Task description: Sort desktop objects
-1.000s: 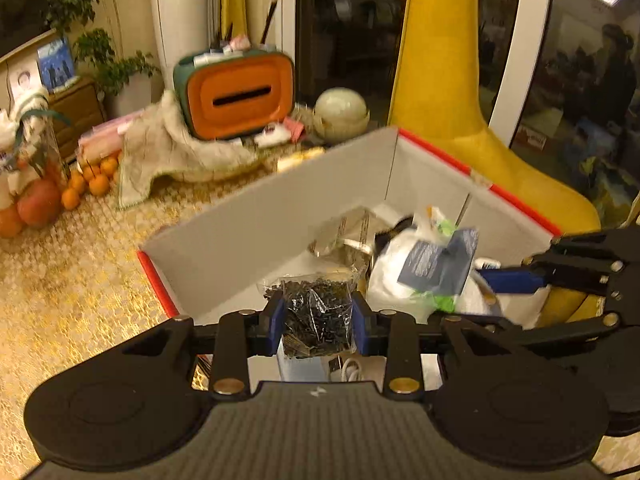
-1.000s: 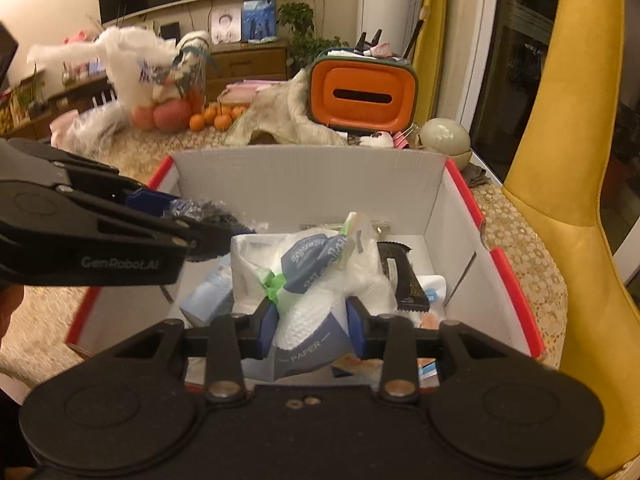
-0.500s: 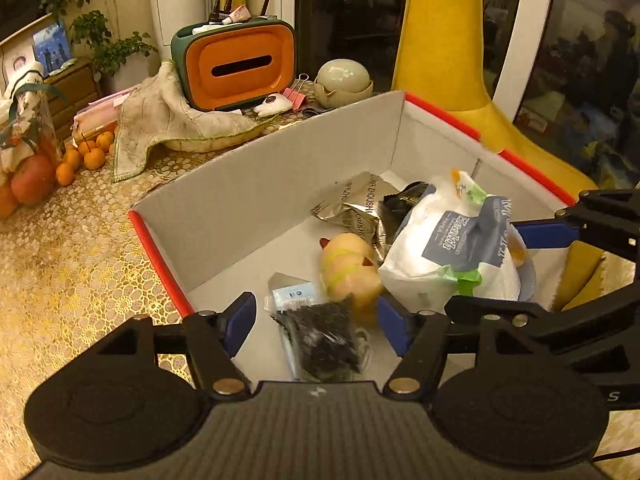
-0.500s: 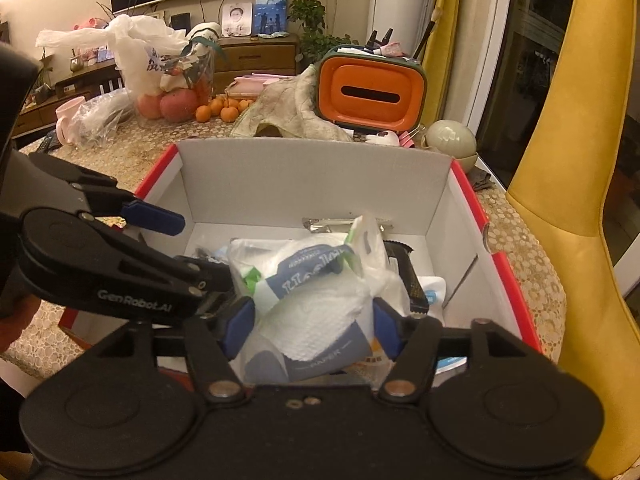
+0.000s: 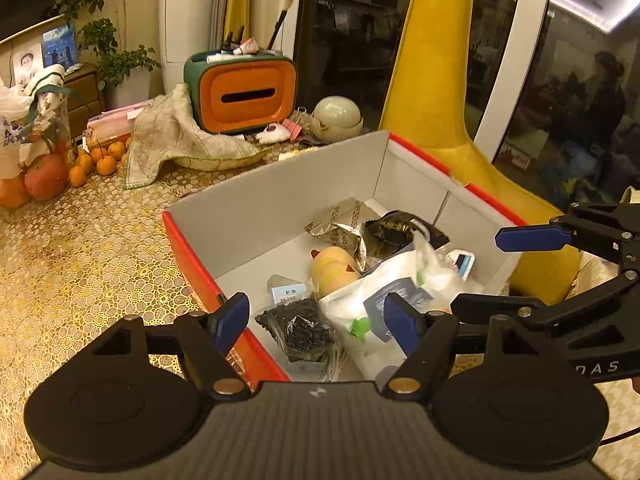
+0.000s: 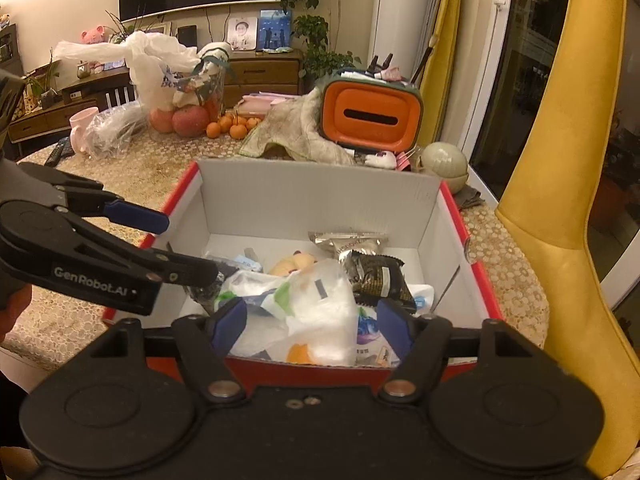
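Observation:
A red-edged white cardboard box (image 5: pixel 280 200) (image 6: pixel 320 196) stands on the table. In it lie a clear bag of small black pieces (image 5: pixel 298 328), a white paper-towel pack (image 5: pixel 400 296) (image 6: pixel 316 312), a dark snack packet (image 5: pixel 400 232) (image 6: pixel 376 276), a silver packet (image 5: pixel 340 220) (image 6: pixel 348 240) and a peach-coloured toy (image 5: pixel 332 268). My left gripper (image 5: pixel 318 322) is open and empty above the box's near corner, over the black bag. My right gripper (image 6: pixel 312 326) is open and empty above the white pack.
An orange tissue box (image 5: pixel 244 96) (image 6: pixel 370 120), a cloth (image 5: pixel 176 136), a round grey pot (image 5: pixel 336 118) and fruit (image 5: pixel 44 176) (image 6: pixel 188 120) stand on the patterned table beyond the box. A yellow chair (image 6: pixel 560 200) is at the right.
Both grippers opened and let go. The black bag and the white pack dropped into the box, and both grippers pulled back and up.

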`<act>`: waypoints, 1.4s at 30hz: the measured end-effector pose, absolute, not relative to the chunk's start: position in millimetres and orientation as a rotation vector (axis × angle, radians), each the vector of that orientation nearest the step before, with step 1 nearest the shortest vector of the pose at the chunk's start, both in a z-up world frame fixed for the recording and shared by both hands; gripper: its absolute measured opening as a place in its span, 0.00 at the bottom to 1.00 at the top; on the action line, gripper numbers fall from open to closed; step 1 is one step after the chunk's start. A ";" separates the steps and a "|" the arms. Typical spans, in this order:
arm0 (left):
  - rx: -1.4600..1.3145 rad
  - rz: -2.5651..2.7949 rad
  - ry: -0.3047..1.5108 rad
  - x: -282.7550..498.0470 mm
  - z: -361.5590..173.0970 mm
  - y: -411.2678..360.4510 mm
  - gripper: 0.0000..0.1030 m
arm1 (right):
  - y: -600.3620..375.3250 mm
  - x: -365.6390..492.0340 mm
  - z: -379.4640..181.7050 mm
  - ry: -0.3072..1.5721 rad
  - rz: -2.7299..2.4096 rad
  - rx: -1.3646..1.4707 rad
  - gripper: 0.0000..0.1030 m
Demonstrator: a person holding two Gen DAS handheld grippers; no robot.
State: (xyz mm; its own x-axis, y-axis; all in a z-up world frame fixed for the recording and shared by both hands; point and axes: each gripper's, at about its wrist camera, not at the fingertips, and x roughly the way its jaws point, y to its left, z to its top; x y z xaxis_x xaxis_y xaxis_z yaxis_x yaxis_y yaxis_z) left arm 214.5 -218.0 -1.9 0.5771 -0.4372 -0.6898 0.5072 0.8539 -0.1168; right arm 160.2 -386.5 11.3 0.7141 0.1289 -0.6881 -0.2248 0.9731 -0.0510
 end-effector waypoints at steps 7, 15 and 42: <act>0.080 -0.558 0.727 190.5 13.6 -205.1 0.74 | -377.7 144.1 27.6 0.714 0.197 -0.130 0.71; 0.074 -0.550 0.677 158.0 25.2 -188.6 0.81 | -371.0 122.4 39.7 0.670 0.206 -0.111 0.73; 0.057 -0.432 0.654 93.6 12.0 -162.7 1.00 | -371.1 68.0 13.9 0.591 0.121 -0.009 0.82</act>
State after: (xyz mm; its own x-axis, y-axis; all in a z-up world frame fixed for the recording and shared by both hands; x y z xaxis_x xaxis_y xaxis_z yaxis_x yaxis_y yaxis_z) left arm 93.6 -162.7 12.0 0.7083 -0.3710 -0.6005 0.4064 0.9099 -0.0828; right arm 68.0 -371.1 13.9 0.8233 0.1109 -0.5566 -0.1159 0.9929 0.0264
